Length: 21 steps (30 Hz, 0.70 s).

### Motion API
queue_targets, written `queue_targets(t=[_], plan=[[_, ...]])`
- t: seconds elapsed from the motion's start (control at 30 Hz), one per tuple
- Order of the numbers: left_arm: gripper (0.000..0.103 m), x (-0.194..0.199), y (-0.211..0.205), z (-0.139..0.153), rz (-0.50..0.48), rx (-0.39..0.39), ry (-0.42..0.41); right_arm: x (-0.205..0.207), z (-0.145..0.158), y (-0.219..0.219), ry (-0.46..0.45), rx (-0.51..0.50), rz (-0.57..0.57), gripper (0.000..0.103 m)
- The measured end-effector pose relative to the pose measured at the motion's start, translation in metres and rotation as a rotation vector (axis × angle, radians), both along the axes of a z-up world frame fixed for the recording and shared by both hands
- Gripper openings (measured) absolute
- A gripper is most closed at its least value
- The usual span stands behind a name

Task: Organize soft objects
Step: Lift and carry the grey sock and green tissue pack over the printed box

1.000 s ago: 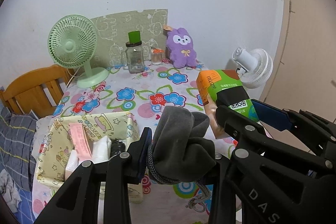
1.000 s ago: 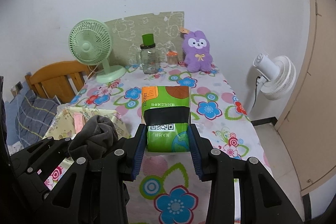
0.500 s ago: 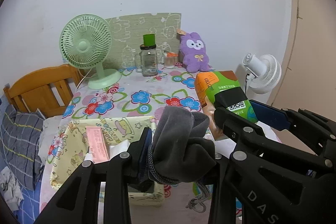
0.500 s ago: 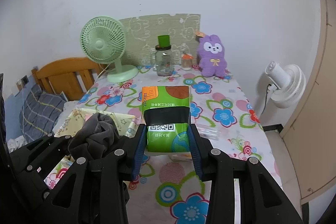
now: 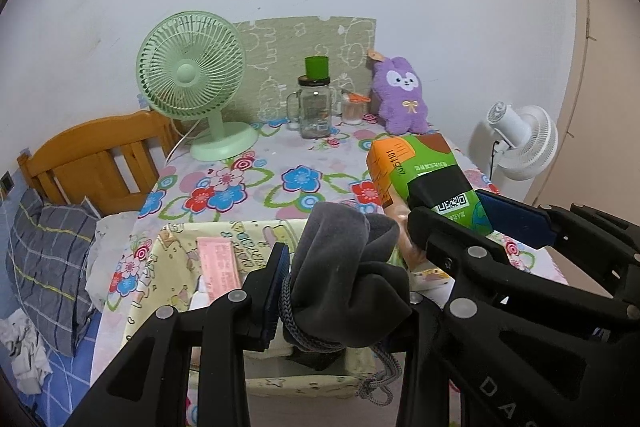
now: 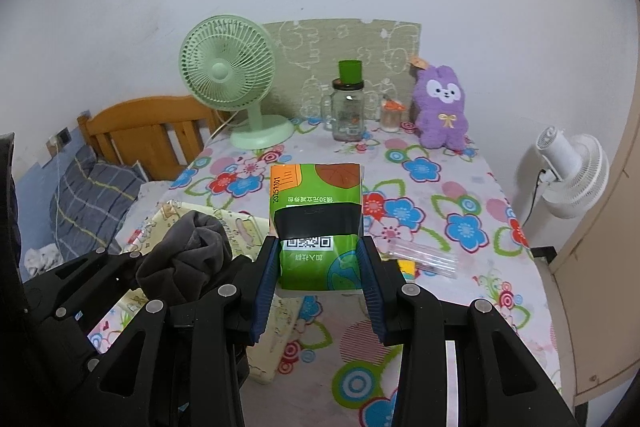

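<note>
My left gripper [image 5: 344, 291] is shut on a bunched grey fleece cloth [image 5: 344, 267] with a braided cord hanging below it. It hangs over the yellow fabric basket [image 5: 180, 247], which holds a pink packet [image 5: 218, 263]. My right gripper [image 6: 318, 275] is shut on a green and orange tissue pack [image 6: 316, 211], held above the flowered table. In the right wrist view the grey cloth [image 6: 188, 247] and the left gripper [image 6: 184, 283] sit at the lower left. The tissue pack [image 5: 424, 179] shows at the right of the left wrist view. A purple plush rabbit [image 6: 440, 111] sits at the back.
At the back of the floral tablecloth [image 6: 440, 195] stand a green desk fan [image 6: 232, 83], a glass jar with a green lid [image 6: 348, 107] and a small cup [image 6: 390, 115]. A clear plastic wrapper [image 6: 424, 253] lies right of the pack. A wooden headboard [image 6: 148, 131], bedding and a white floor fan [image 6: 572, 175] flank the table.
Both grippers have drawn back together with their loads still held. More of the table, the basket and the bed at the left has come into view.
</note>
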<state>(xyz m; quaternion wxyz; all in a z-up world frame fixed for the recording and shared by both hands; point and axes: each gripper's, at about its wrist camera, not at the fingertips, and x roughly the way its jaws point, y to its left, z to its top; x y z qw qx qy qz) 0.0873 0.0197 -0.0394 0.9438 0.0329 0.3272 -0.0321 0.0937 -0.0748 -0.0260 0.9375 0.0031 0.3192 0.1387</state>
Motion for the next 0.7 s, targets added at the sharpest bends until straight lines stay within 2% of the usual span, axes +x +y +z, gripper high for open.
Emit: queue_targets(t=[0.7], plan=[[0.037,0.019,0.044,-0.030,0.076,0.036,0.085,0.029,-0.029,0.052,0.081,-0.004,0.123,0.043]])
